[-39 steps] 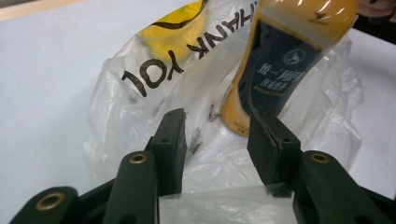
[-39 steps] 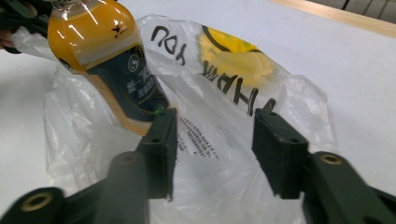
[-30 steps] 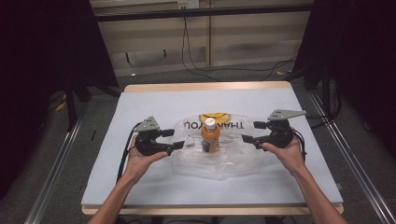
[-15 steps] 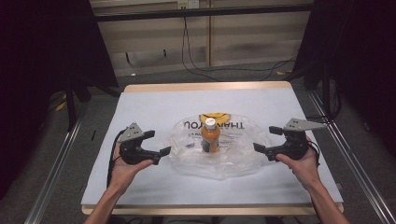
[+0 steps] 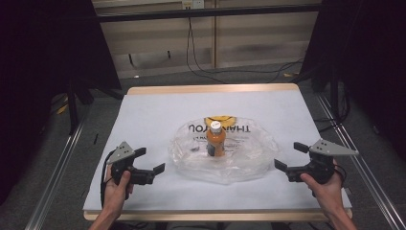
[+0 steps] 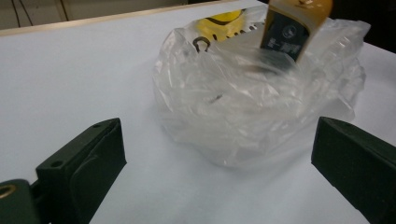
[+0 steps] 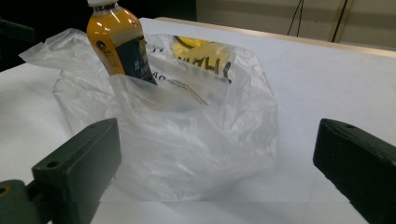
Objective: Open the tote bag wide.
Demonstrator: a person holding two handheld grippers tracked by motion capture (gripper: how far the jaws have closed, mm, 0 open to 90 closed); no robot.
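An orange drink bottle (image 5: 216, 139) with a white cap stands upright inside a clear plastic bag (image 5: 239, 158) at the table's middle. The bag carries dark lettering and a yellow face print. My left gripper (image 5: 149, 161) is open near the table's front left, a short way from the bag's left side. Near the front right, my right gripper (image 5: 291, 156) is open, off the bag's right side. In the left gripper view the bag (image 6: 261, 102) and bottle (image 6: 292, 28) lie ahead between the jaws. The right gripper view shows the bottle (image 7: 119, 39) rising from the bag (image 7: 187, 140).
The white table (image 5: 143, 115) has a wooden edge at front and back. Metal rails (image 5: 57, 167) run along both sides on the floor. Cables (image 5: 210, 72) lie on the floor behind the table, with dark curtains at left and right.
Both grippers have drawn back from the bag toward the table's front edge and outward. The bag has settled lower and wider around the bottle.
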